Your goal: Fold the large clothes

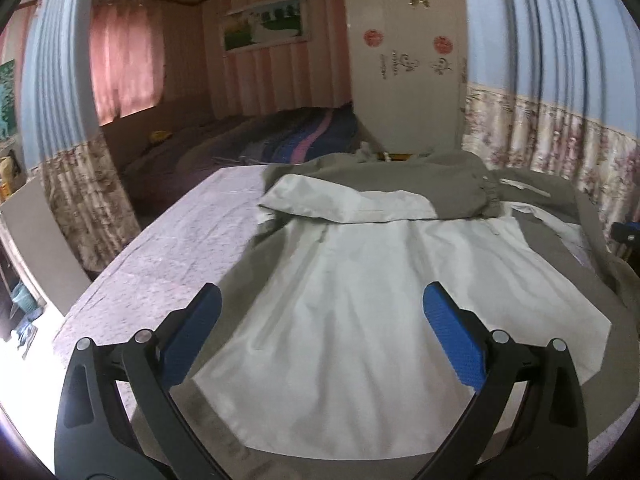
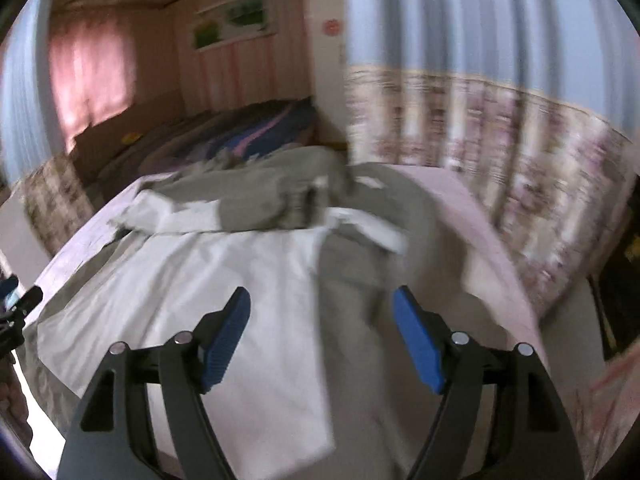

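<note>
A large olive-green jacket with a pale grey-white lining (image 1: 360, 280) lies spread on a bed with a light pink sheet (image 1: 168, 248). One green sleeve (image 1: 460, 192) is folded across its far end. My left gripper (image 1: 322, 300) hovers open above the near part of the lining, nothing between its blue pads. In the right wrist view the same jacket (image 2: 224, 272) fills the middle, blurred. My right gripper (image 2: 322, 304) stands open over the seam where white lining meets green cloth, holding nothing. The tip of the left gripper (image 2: 20, 300) shows at that view's left edge.
Blue and floral curtains (image 1: 560, 92) hang close on the right and on the left (image 1: 60, 120). Beyond the bed lie a dark striped blanket (image 1: 296, 140) and a white wardrobe (image 1: 404, 64). The bed's right edge (image 2: 500, 248) drops off beside the curtain.
</note>
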### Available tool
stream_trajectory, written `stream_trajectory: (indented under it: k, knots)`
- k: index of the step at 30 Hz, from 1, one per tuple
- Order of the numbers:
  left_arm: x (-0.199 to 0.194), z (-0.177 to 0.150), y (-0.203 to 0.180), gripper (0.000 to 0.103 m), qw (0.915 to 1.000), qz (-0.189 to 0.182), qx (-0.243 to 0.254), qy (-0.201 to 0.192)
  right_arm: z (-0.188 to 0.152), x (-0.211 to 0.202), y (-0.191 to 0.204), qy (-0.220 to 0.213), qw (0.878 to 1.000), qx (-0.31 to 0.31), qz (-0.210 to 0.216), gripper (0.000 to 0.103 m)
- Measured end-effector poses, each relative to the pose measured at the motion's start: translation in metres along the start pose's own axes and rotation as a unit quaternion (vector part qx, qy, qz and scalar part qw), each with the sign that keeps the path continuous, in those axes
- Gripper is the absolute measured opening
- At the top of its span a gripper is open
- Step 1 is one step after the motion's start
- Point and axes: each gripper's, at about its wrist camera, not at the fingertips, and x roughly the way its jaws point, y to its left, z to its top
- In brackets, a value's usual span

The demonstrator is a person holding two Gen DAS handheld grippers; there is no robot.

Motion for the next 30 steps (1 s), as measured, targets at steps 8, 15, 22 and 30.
stream_trajectory:
  k: [8, 15, 22, 30]
  knots:
    - [0.009, 0.009, -0.043, 0.100, 0.9941, -0.107, 0.000, 0.017, -0.037, -0.042, -0.050, 0.039, 0.998, 0.000, -0.055, 0.080]
    - [0.015, -0.003, -0.094, 0.100, 0.9855, -0.161, 0.046, 0.029, -0.049, -0.030, -0.061, 0.060, 0.996, 0.029, -0.061, 0.080]
    - [0.020, -0.008, -0.093, 0.100, 0.9821, -0.173, 0.064, 0.038, -0.065, 0.013, -0.036, 0.118, 0.990, -0.014, -0.075, 0.030]
    - [0.028, 0.013, -0.060, 0.100, 0.9841, -0.168, 0.051, 0.027, -0.013, -0.019, -0.010, 0.065, 0.997, 0.011, -0.049, 0.013]
